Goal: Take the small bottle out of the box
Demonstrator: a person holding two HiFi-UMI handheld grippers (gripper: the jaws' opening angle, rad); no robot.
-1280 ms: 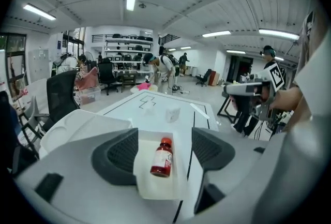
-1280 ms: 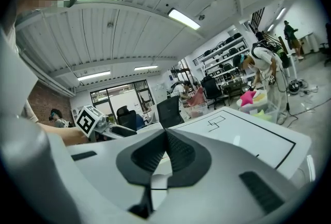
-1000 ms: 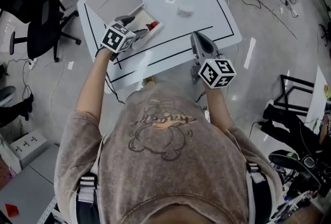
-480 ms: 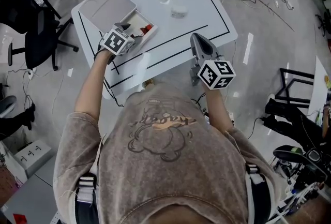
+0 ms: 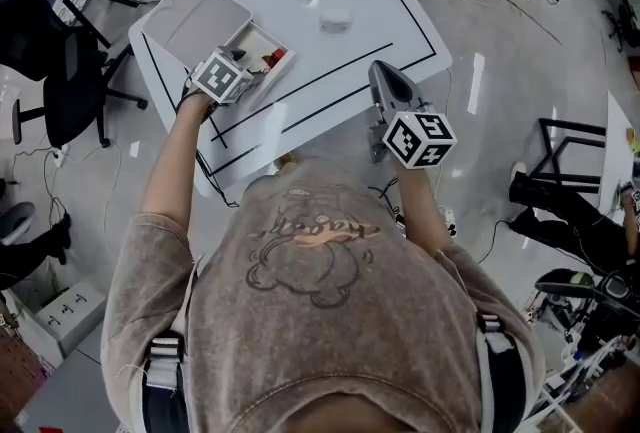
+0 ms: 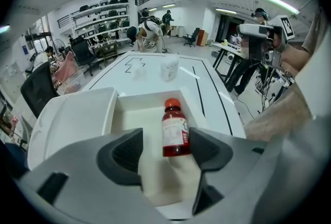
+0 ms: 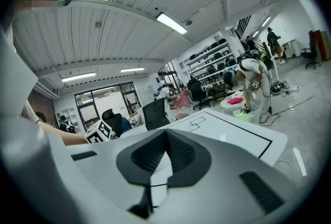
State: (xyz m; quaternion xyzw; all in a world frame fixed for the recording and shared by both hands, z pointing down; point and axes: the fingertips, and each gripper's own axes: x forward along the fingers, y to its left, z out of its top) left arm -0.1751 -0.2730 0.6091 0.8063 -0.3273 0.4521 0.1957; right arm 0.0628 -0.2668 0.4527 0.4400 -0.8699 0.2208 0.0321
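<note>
My left tongs (image 6: 165, 158) are wide, jaws just been closing a bit, either side of the small bottle (image 6: 174, 132) lying flat in the box (image 6: 129, 109), but it sits nearer the right jaw, so pinching now could skid it sideways.

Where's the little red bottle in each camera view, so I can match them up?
Head view: red bottle in the open box, upper left.
Left gripper view: red bottle at centre, lying in the box.
Right gripper view: not in it.
Shared landmark: the black-lined white table.
</note>
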